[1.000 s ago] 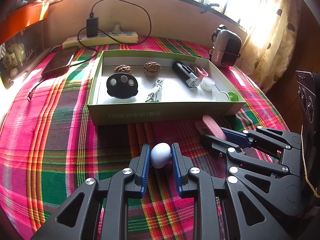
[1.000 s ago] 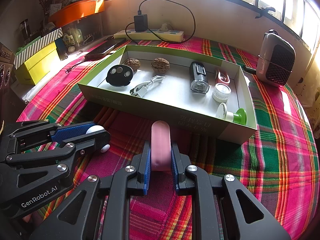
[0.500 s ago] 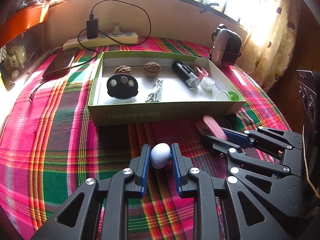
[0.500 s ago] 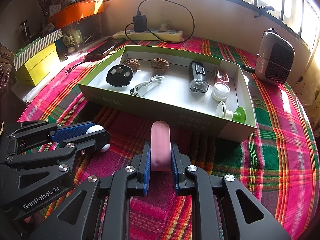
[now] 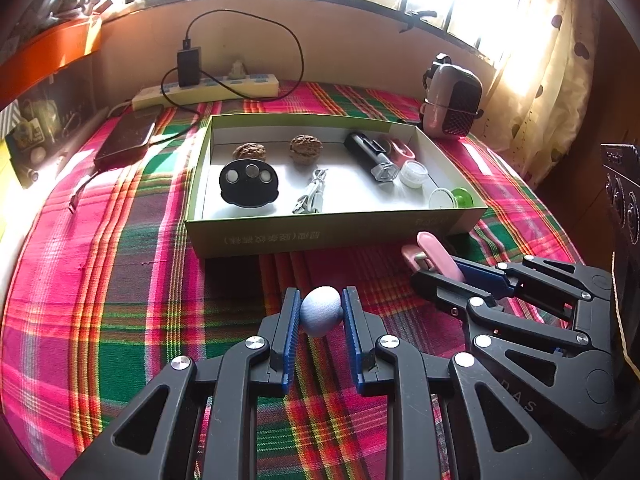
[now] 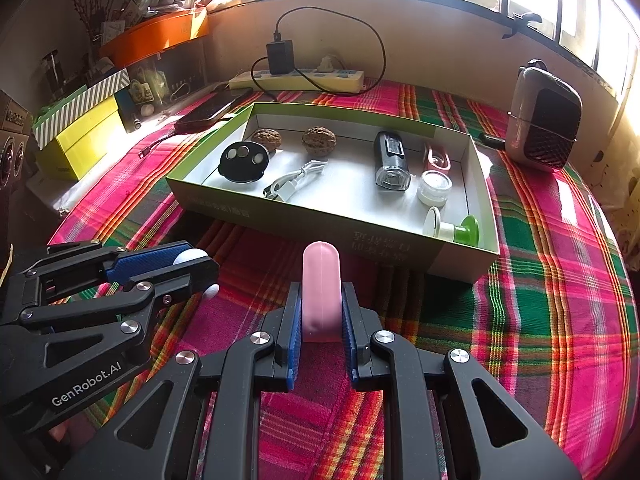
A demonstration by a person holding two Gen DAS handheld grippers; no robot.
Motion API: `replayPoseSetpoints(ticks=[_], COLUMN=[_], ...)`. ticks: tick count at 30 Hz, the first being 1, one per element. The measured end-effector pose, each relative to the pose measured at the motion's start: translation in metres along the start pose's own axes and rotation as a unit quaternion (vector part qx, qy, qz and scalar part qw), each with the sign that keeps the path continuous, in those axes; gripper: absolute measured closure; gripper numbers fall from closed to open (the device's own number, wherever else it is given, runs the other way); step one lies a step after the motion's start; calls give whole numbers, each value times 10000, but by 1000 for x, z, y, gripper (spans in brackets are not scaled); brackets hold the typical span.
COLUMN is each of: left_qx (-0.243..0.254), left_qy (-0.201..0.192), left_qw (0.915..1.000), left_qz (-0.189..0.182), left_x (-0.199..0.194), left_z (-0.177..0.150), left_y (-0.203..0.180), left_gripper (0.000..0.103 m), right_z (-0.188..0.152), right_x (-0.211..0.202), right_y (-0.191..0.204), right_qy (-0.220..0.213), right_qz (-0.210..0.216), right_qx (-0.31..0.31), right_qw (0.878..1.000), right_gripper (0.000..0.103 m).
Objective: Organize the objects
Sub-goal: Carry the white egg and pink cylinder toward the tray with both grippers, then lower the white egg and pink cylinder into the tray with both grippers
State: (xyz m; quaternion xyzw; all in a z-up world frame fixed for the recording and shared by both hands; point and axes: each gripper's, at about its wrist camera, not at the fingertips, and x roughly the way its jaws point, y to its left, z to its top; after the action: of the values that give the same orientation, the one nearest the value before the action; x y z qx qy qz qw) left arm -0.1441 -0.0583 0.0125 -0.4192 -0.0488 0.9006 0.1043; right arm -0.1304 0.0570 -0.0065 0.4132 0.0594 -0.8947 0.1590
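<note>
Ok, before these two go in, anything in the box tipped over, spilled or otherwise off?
One thing: the green-and-white bottle lies on its side in the box's near right corner. Nothing looks spilled or broken. The left gripper holds the pale egg, the right gripper the pink case, both short of the box.

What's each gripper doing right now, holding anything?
Left gripper: closed on the pale blue egg-shaped object.
Right gripper: closed on the pink capsule-shaped case.

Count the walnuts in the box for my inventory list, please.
2: one walnut at the far left of the box, behind the black disc; the other walnut just right of it.
</note>
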Motion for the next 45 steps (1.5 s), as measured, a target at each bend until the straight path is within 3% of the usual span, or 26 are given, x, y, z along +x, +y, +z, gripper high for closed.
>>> replayPoseSetpoints(ticks=[13,24,45], left_qx=[55,157,176], left_qy=[-254,-370,-96], left_qw=[9997,9992,9998], left_qz=[-20,-80,-8], left_x=[-20,-21,32], left_z=[11,39,89], left_y=[-6,-10,-4], left_gripper=[84,84,84], right_z=[10,29,61], right_x=[-20,-26,12], right_y=[-8,-20,-39], right_qy=[-174,-264,-47], right_qz=[59,36,169], right_qx=[92,152,223], right_qw=[9998,9995,9996], right_gripper=[84,84,84])
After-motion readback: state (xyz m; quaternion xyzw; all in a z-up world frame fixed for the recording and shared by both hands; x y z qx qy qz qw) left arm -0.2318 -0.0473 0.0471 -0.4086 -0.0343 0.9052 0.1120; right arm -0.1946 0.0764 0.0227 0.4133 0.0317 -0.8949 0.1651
